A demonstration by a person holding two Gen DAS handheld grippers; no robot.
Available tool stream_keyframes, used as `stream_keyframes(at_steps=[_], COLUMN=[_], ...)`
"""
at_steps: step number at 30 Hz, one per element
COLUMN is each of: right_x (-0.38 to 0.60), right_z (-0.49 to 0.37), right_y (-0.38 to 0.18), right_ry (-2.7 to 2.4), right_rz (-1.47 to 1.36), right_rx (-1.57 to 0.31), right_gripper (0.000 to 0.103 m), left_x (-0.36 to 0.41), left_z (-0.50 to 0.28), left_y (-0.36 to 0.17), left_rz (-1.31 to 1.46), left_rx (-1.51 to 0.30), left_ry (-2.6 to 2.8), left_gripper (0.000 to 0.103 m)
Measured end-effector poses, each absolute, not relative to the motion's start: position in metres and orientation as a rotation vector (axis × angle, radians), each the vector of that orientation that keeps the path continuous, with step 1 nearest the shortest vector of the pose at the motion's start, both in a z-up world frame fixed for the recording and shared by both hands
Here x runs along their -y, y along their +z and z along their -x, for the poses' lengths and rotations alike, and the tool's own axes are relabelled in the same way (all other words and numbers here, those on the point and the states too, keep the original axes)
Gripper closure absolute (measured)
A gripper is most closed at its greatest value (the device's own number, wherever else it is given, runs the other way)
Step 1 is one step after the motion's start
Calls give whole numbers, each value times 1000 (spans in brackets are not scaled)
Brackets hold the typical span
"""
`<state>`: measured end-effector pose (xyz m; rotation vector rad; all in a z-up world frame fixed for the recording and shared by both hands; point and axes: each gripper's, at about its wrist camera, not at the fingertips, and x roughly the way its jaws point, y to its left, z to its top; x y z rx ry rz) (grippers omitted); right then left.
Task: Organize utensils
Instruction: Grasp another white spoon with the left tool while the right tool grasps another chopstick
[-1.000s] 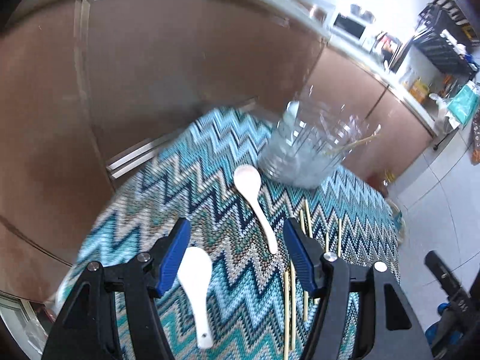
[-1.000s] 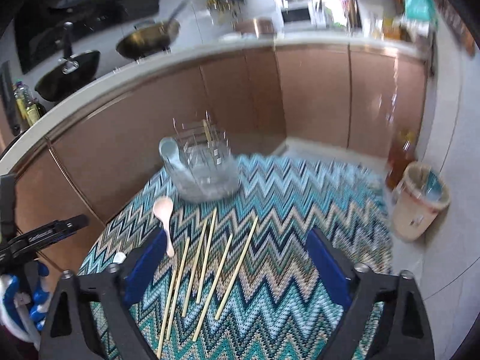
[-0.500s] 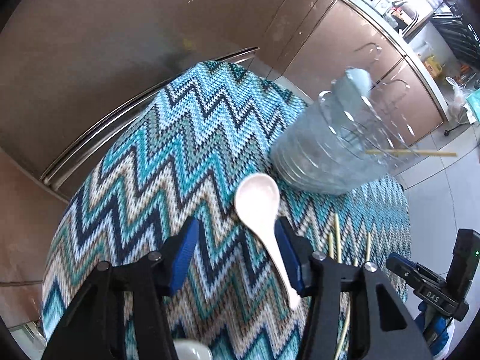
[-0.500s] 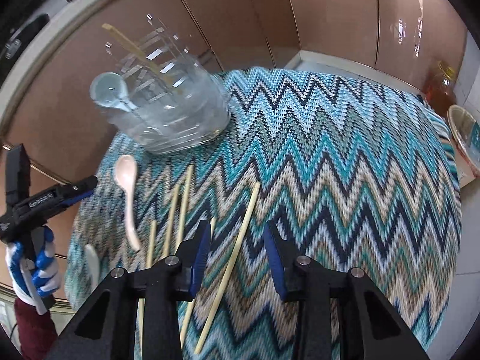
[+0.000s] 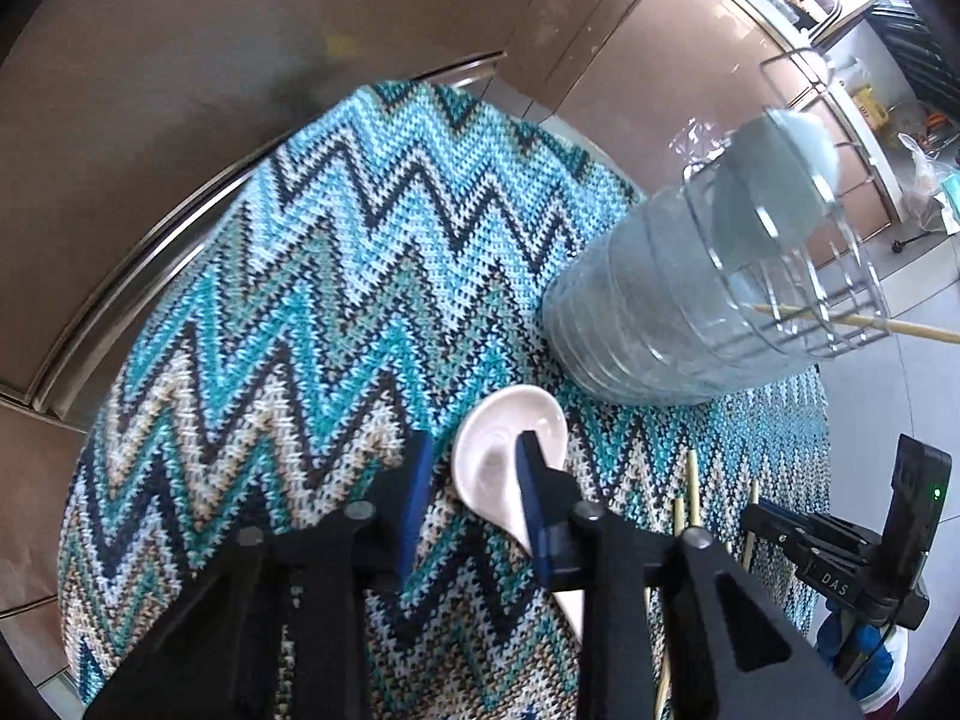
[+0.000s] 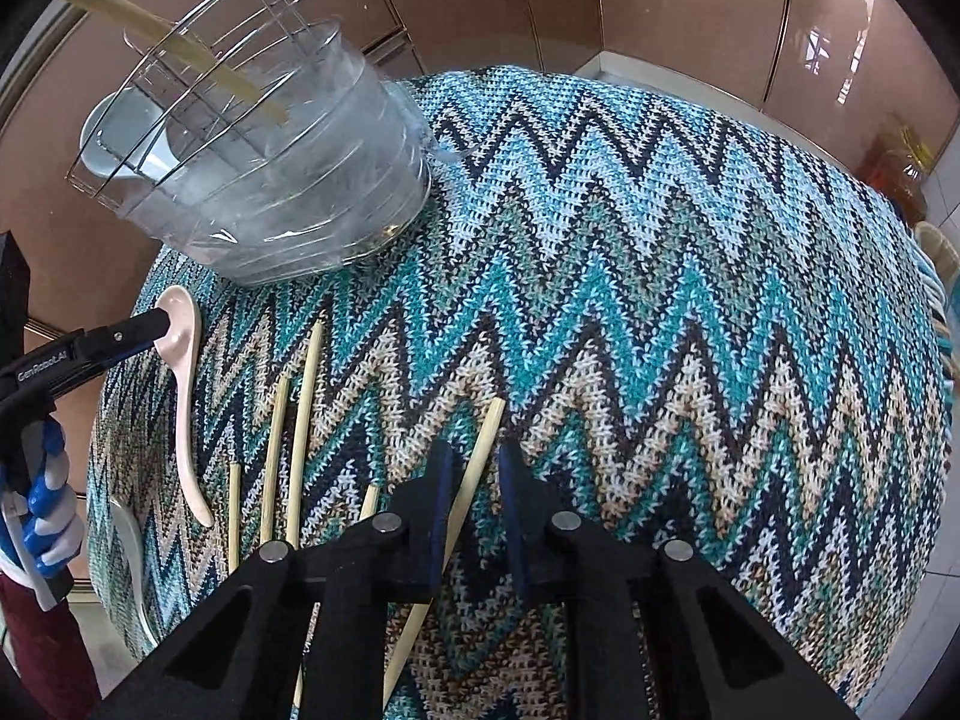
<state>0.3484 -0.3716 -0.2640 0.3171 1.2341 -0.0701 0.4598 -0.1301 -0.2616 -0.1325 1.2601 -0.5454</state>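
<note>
Chopsticks lie loose on the zigzag cloth (image 6: 660,240) that covers the counter. Nearest the right gripper (image 6: 474,504), one chopstick (image 6: 480,450) runs between the blue pads; the jaws have just been closing and now stand narrow, with the left pad at the stick and a slight gap at the right pad. Further left, three more chopsticks (image 6: 303,420) lie side by side. Left of these lies a pink spoon (image 6: 183,396), its bowl toward the far side. A white spoon (image 6: 129,546) rests at the near left edge of the cloth.

The left gripper (image 5: 474,480), held in a blue-and-white gloved hand (image 6: 45,516), points steeply down over the pink spoon's bowl. Its jaws have just been closing; they are narrow, one pad over the bowl, the other just beside it, and contact cannot be confirmed.

Farthest stands the clear holder (image 6: 288,180) with a wire rack on top. It contains one chopstick (image 6: 180,42) leaning out and a pale spoon (image 6: 114,138).
</note>
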Motion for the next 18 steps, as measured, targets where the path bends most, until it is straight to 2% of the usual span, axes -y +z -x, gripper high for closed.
stream_keyframes(at_steps=[3,7,18], right_x=[371,383,411], right_z=[-356,-356,-293], right_y=[-266,-265,-234], right_ry=[-64,-55,-2], right_rz=[-317,-336,-373], right_rx=[-1239,-1228,-1073], right_gripper=[92,95,97], left_x=[137,138,118], left_z=[-462,-460,-404], left_y=[-267,-264,-213], left_rz=[102,106,96], left_rx=[-1278,-1262,-1049], left_ry=[-526,-506,-440], left_gripper=[91,96,97])
